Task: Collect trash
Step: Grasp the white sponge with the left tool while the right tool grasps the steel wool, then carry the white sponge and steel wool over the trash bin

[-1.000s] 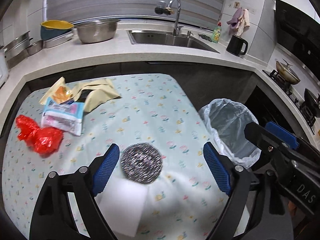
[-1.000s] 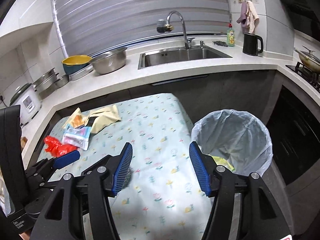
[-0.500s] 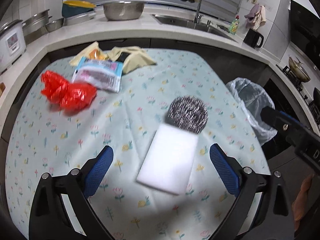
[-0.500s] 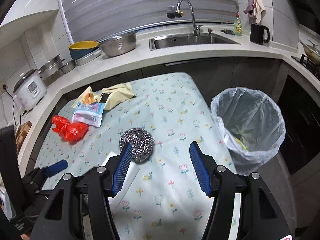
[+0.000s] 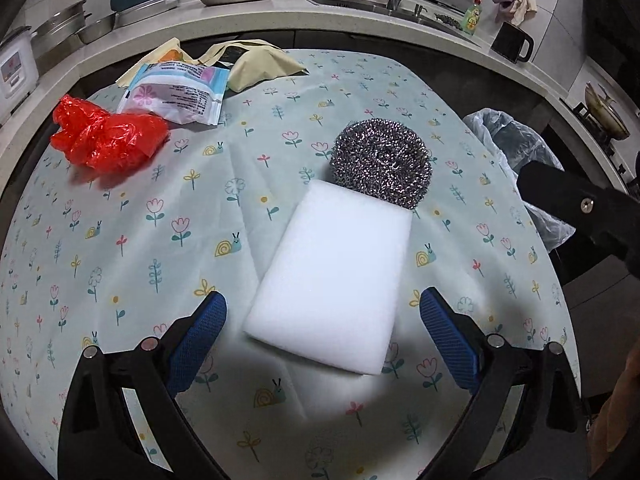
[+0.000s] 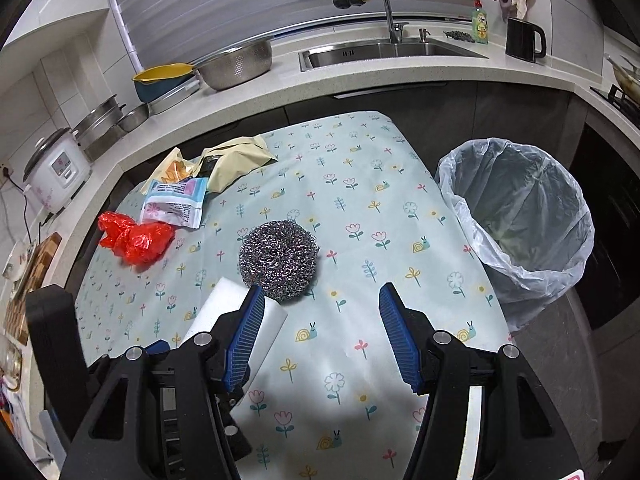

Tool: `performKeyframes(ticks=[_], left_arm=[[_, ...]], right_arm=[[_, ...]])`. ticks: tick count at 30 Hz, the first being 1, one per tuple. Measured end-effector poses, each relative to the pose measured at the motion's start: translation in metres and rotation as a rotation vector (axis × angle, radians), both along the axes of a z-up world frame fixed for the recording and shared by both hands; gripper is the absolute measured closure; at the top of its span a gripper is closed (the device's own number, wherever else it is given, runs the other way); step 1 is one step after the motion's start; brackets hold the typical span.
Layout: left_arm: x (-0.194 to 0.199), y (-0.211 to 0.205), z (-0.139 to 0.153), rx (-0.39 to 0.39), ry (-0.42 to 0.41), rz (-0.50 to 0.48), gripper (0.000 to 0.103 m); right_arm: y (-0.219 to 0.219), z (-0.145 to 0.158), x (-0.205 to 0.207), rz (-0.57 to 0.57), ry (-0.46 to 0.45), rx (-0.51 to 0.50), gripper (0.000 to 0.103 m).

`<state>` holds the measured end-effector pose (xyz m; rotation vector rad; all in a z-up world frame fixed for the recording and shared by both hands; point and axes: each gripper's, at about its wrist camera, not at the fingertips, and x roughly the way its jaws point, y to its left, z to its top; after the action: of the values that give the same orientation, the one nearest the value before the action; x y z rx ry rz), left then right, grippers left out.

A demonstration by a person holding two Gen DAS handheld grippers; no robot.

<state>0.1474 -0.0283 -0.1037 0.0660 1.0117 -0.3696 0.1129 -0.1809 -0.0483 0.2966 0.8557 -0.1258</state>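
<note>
A white sponge block (image 5: 336, 276) lies on the flowered tablecloth (image 5: 120, 208), with a steel scourer (image 5: 382, 164) touching its far end. My left gripper (image 5: 322, 336) is open and empty, just short of the sponge's near end. My right gripper (image 6: 320, 336) is open and empty, near the scourer (image 6: 278, 258) and beside the sponge (image 6: 224, 312). Farther left lie a red plastic bag (image 5: 108, 136), a white and blue wrapper (image 5: 176, 94) and yellow wrappers (image 5: 256, 64). A bin lined with a clear bag (image 6: 516, 216) stands right of the table.
A counter (image 6: 360, 76) runs behind the table with a sink (image 6: 384, 50), metal bowls (image 6: 236, 64), a rice cooker (image 6: 56, 168) and a black kettle (image 6: 524, 40). A stove (image 5: 604, 116) is at the far right.
Both grippers have pulled back and risen from the table. The sponge and scourer now lie ahead of the left gripper's fingers, not between them. The trash has not moved.
</note>
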Motion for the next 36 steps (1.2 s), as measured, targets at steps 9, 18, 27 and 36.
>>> performKeyframes(ticks=[9, 18, 27, 36], left_arm=[[0.014, 0.001, -0.010, -0.043, 0.049, -0.020, 0.029], [0.031, 0.034, 0.001, -0.068, 0.026, 0.074, 0.030], [0.046, 0.056, -0.001, -0.084, 0.042, 0.146, 0.030], [0.049, 0.061, -0.006, -0.095, 0.056, 0.170, 0.030]], right_arm=[[-0.002, -0.018, 0.023, 0.002, 0.035, 0.027, 0.045], [0.008, -0.037, 0.060, 0.033, 0.065, 0.051, 0.045], [0.019, -0.060, 0.086, 0.058, 0.089, 0.097, 0.045], [0.025, -0.062, 0.092, 0.085, 0.080, 0.152, 0.059]])
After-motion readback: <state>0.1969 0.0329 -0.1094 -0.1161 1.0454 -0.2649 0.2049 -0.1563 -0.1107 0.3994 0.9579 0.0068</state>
